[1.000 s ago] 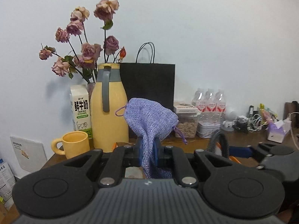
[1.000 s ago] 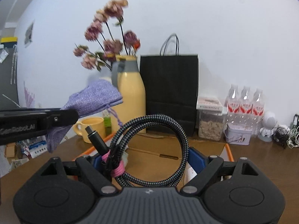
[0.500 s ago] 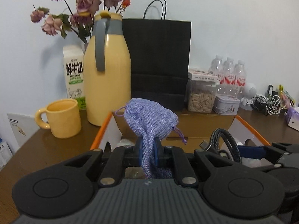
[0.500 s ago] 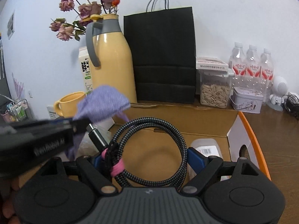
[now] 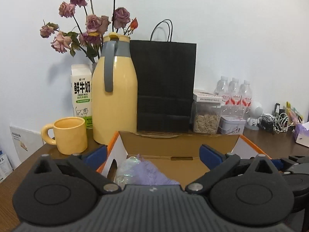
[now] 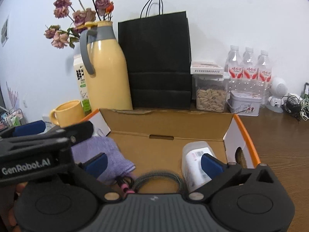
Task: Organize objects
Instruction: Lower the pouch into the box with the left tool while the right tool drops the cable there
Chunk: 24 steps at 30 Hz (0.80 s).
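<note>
Lilac woven pouch point(image 6: 108, 154). Black-and-grey braided cable point(image 6: 160, 179), pink tie. Box point(image 6: 249, 145): tan inside, white walls, orange edges. Pale yellow thermos point(image 5: 115, 100), grey handle; matching yellow mug point(image 5: 68, 135). Black paper bag point(image 5: 166, 85). Blue pads on black right gripper point(image 6: 154, 162). Dark brown bench point(image 6: 283, 135).

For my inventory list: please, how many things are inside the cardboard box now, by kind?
Purple cloth pouch: 1
Braided cable coil: 1
White plastic bottle: 1
Clear plastic wrap: 1
Total: 4 visible in the cardboard box
</note>
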{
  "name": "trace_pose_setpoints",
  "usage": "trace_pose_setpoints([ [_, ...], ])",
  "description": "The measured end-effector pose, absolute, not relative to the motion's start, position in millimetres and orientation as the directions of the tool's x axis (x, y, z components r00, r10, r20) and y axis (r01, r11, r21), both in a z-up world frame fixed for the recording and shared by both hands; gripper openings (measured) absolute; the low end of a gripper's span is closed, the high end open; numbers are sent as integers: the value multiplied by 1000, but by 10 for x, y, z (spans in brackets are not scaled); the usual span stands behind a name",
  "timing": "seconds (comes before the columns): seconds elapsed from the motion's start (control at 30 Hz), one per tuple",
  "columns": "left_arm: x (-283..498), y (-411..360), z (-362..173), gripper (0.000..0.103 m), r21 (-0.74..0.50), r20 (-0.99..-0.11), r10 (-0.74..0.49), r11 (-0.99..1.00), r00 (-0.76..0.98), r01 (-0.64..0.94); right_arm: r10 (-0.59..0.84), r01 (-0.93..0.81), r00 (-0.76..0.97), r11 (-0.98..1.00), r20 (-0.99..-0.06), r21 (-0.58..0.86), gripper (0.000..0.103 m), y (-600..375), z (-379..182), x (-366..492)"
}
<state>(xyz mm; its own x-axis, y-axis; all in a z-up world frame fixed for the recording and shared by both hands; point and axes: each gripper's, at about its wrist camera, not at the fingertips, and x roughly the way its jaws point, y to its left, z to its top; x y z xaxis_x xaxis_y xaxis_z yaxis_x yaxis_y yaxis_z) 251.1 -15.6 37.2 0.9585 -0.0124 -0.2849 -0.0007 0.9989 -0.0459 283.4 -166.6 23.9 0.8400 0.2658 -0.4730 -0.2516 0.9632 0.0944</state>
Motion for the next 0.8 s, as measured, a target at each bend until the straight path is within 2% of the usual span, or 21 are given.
trace_pose_setpoints([
  [0.33,2465,-125,405,103,-69,-273,-26,998,962,7,269,-253,853,963,-448,96,103,-1687,299,2774],
  [0.63,2234,-60,712,103,-119,-211,-39,993,977,14,273,-263,890,962,-366,78,103,-1741,591,2522],
  [0.8,2035,-17,842,103,-112,-215,-38,994,976,14,265,-263,904,963,-336,52,103,-1850,726,2250],
])
